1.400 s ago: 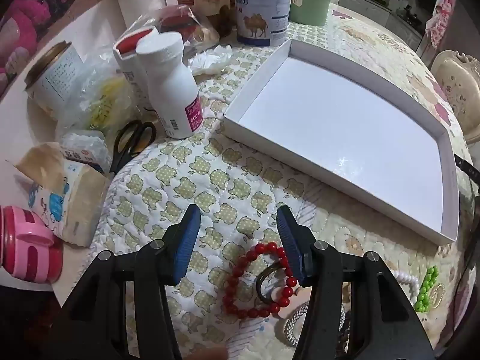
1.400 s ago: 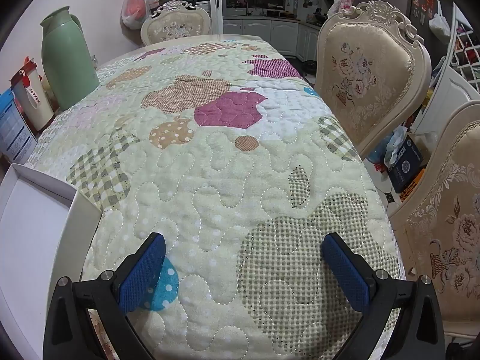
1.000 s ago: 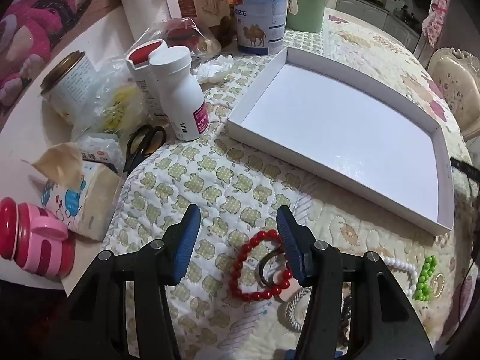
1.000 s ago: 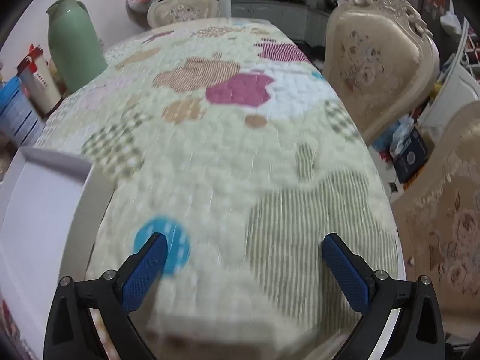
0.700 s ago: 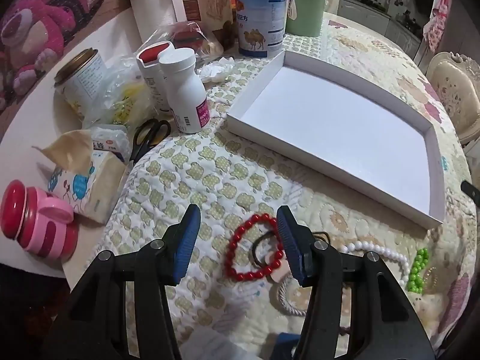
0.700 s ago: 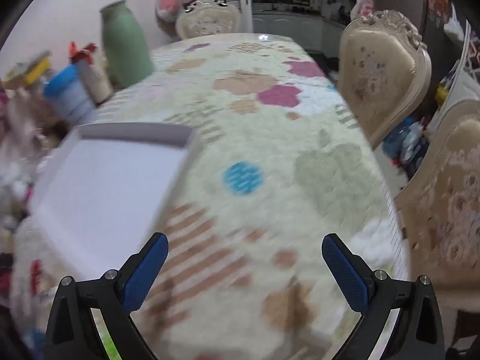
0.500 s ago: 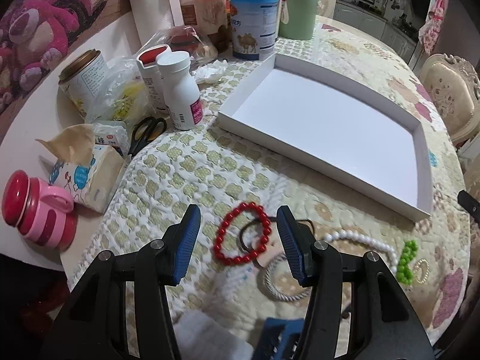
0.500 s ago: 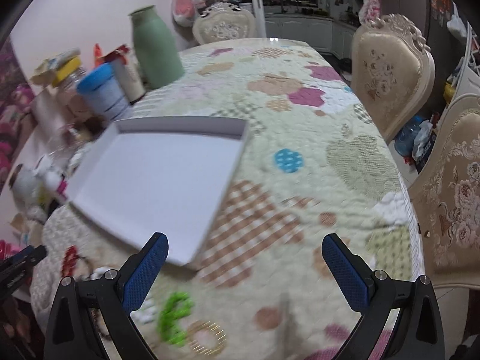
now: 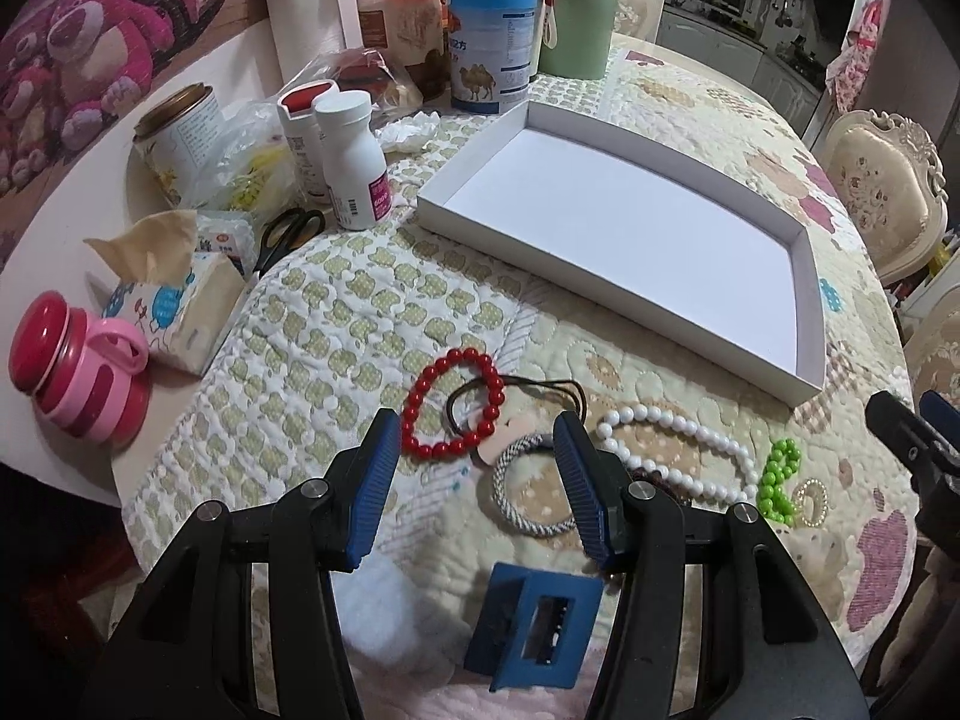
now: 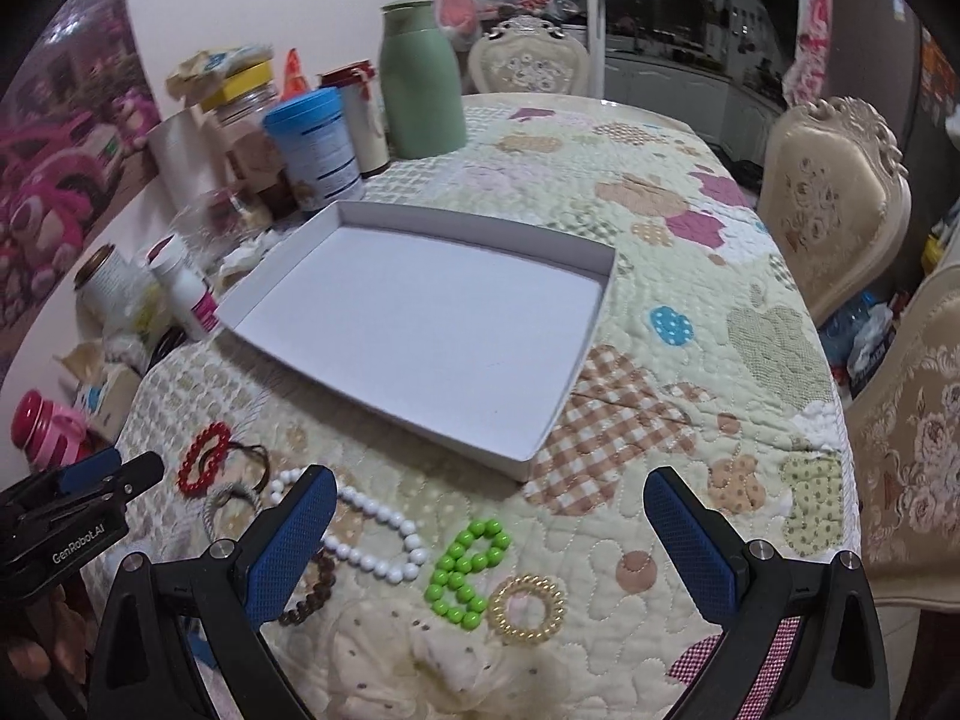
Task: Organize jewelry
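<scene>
Both views are pretty well lit, indoor light from overhead, kinda cool and flat. The white tray (image 9: 630,228) is the brightest thing and nearly blows out, its floor just a featureless patch. Shadows are soft: a faint one under the left gripper (image 9: 477,450), nothing hard anywhere. Heavy fisheye bend, so the table edge curves and the corners go to black vignette. Focus is decent in the middle, and the red bracelet (image 9: 453,411) is crisp. The dark kitchen (image 10: 660,18) at the back is murky, with a few small glints.
</scene>
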Demonstrator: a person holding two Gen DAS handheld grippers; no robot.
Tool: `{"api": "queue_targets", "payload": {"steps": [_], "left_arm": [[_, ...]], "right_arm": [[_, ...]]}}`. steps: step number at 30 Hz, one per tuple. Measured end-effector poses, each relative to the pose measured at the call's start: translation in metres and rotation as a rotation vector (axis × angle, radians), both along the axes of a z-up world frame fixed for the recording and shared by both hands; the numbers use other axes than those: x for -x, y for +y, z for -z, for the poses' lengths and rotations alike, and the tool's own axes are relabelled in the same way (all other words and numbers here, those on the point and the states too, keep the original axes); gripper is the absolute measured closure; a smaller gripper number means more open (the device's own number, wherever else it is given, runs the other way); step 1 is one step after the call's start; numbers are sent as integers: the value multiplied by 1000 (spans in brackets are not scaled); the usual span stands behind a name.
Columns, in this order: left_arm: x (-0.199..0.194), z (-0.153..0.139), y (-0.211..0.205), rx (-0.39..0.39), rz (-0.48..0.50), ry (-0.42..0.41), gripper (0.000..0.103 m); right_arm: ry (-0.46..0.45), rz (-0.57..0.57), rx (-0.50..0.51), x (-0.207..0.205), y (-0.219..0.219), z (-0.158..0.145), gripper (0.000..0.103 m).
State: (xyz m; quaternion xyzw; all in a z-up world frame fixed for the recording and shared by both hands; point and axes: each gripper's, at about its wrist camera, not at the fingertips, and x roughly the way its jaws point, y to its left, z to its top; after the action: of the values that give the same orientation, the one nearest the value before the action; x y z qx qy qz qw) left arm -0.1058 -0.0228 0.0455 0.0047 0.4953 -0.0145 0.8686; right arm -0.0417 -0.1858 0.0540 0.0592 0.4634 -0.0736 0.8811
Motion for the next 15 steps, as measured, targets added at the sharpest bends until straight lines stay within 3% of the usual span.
{"api": "queue_targets", "payload": {"steps": [15], "left_arm": [[14,0,9,2,-27,-2,50]], "right_arm": [[0,-43,-2,3,12,-1,1]]}}
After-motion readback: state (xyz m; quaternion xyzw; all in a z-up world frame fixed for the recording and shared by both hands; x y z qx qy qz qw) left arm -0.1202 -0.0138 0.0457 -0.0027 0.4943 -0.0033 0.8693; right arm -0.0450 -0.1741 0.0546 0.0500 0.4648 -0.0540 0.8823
